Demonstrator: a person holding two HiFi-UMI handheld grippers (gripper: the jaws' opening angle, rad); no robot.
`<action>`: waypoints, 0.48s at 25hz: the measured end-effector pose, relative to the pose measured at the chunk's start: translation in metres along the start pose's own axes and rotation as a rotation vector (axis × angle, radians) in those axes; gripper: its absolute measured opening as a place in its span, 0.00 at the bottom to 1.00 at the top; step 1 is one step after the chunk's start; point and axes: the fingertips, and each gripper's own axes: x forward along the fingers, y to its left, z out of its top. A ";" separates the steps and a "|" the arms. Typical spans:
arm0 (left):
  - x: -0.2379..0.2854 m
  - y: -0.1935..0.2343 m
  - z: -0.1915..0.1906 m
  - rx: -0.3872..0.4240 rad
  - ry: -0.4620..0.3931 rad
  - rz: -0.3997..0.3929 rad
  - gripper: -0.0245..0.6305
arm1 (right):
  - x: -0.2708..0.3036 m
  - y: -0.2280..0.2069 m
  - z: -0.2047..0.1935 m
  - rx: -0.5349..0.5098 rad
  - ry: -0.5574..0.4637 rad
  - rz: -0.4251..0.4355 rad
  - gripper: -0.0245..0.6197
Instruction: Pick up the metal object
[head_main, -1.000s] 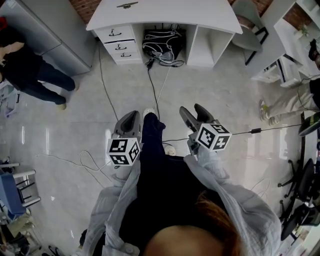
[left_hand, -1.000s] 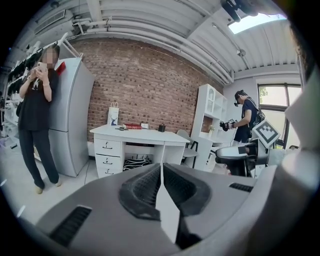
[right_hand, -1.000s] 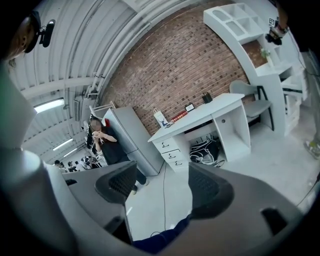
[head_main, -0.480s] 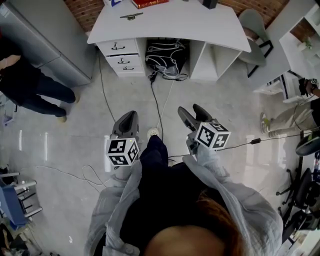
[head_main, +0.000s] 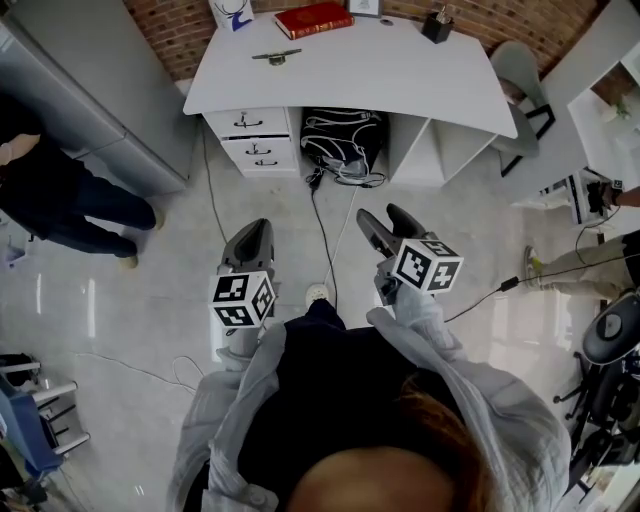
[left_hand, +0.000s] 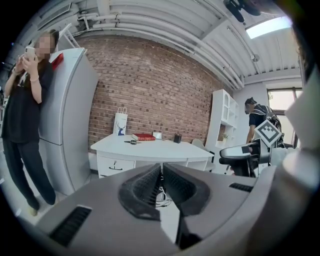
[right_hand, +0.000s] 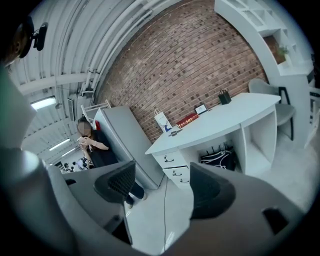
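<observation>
The metal object (head_main: 272, 57) is small and lies near the left back of the white desk (head_main: 400, 70), far ahead of both grippers. It shows tiny on the desk in the left gripper view (left_hand: 131, 142) and the right gripper view (right_hand: 175, 133). My left gripper (head_main: 257, 230) is held over the floor with its jaws together and nothing between them (left_hand: 161, 170). My right gripper (head_main: 385, 217) is level with it, with jaws wide apart and empty (right_hand: 162, 184).
A red book (head_main: 313, 19), a white paper bag (head_main: 231, 12) and a pen holder (head_main: 436, 26) stand on the desk. A bag with cables (head_main: 343, 145) fills the knee space. A grey cabinet (head_main: 90, 90) and a person (head_main: 50, 190) are at the left, a chair (head_main: 520, 75) at the right. Cords (head_main: 325, 230) cross the floor.
The view has moved toward the desk, so more of its top and the brick wall show. Both grippers keep their place and jaw state.
</observation>
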 end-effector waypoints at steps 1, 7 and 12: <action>0.005 0.007 0.003 0.003 -0.002 -0.002 0.08 | 0.008 0.002 0.003 -0.002 -0.001 0.001 0.57; 0.038 0.043 0.020 0.017 -0.012 -0.010 0.08 | 0.054 0.008 0.021 0.019 -0.018 0.006 0.57; 0.049 0.051 0.028 0.011 -0.003 -0.029 0.08 | 0.074 0.017 0.025 0.037 0.001 0.016 0.57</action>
